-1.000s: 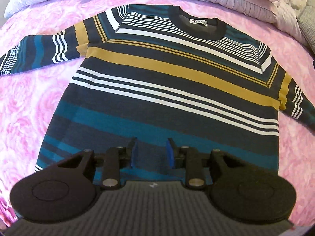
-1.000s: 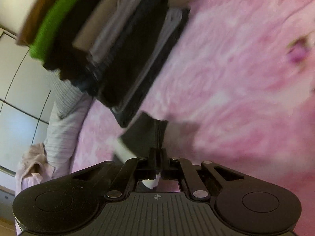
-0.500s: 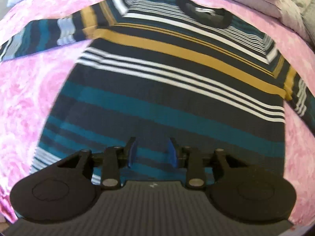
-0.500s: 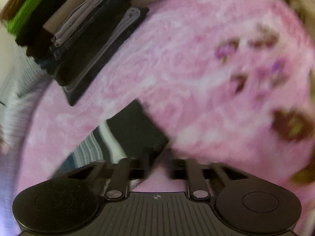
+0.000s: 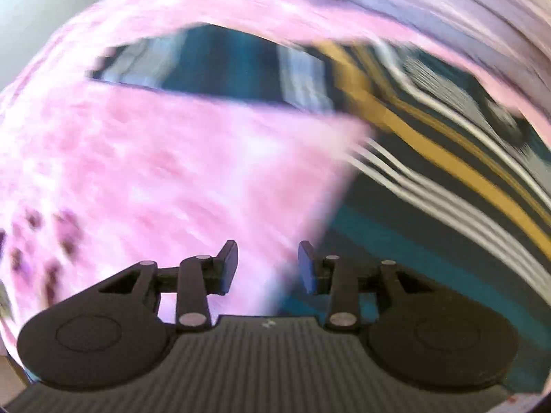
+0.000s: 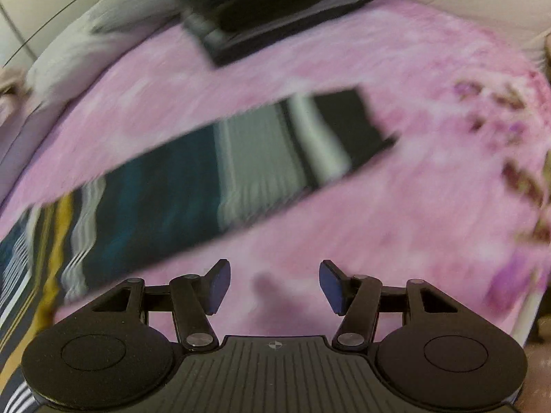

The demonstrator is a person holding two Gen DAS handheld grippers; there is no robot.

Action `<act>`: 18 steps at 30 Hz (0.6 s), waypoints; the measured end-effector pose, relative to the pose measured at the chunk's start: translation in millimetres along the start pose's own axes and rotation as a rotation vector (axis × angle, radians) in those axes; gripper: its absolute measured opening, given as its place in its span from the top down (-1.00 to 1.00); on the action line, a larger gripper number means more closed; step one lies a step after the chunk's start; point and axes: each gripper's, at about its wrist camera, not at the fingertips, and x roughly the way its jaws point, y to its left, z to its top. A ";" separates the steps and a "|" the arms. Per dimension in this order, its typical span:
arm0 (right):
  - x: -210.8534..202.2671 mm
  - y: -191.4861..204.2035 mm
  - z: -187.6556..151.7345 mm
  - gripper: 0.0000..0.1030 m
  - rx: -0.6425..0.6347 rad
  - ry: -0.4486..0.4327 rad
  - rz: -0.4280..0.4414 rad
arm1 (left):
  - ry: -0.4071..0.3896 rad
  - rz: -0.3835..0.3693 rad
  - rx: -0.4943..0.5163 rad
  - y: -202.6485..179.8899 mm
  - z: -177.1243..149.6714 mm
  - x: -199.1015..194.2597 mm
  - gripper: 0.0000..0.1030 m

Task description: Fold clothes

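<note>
My right gripper (image 6: 273, 285) has let the cuff go, its jaws just spread, empty over pink bedspread (image 6: 396, 206). My left gripper (image 5: 268, 264), tilted down, has swung to the striped sweater (image 5: 447, 179)'s side edge, jaws widening, empty. The sleeve (image 6: 224, 172) lies flat beyond; folded stack (image 6: 275, 17) farther.

Striped sweater (image 5: 430, 186) on pink bedspread (image 5: 155, 172)

Pink bedspread (image 6: 344, 51) — striped pillows (image 5: 447, 3) behind.
</note>
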 end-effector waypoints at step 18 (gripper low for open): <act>-65.3 133.6 -181.1 -0.06 -0.157 0.019 -0.025 | -0.152 0.079 -0.454 208.0 176.1 144.7 0.71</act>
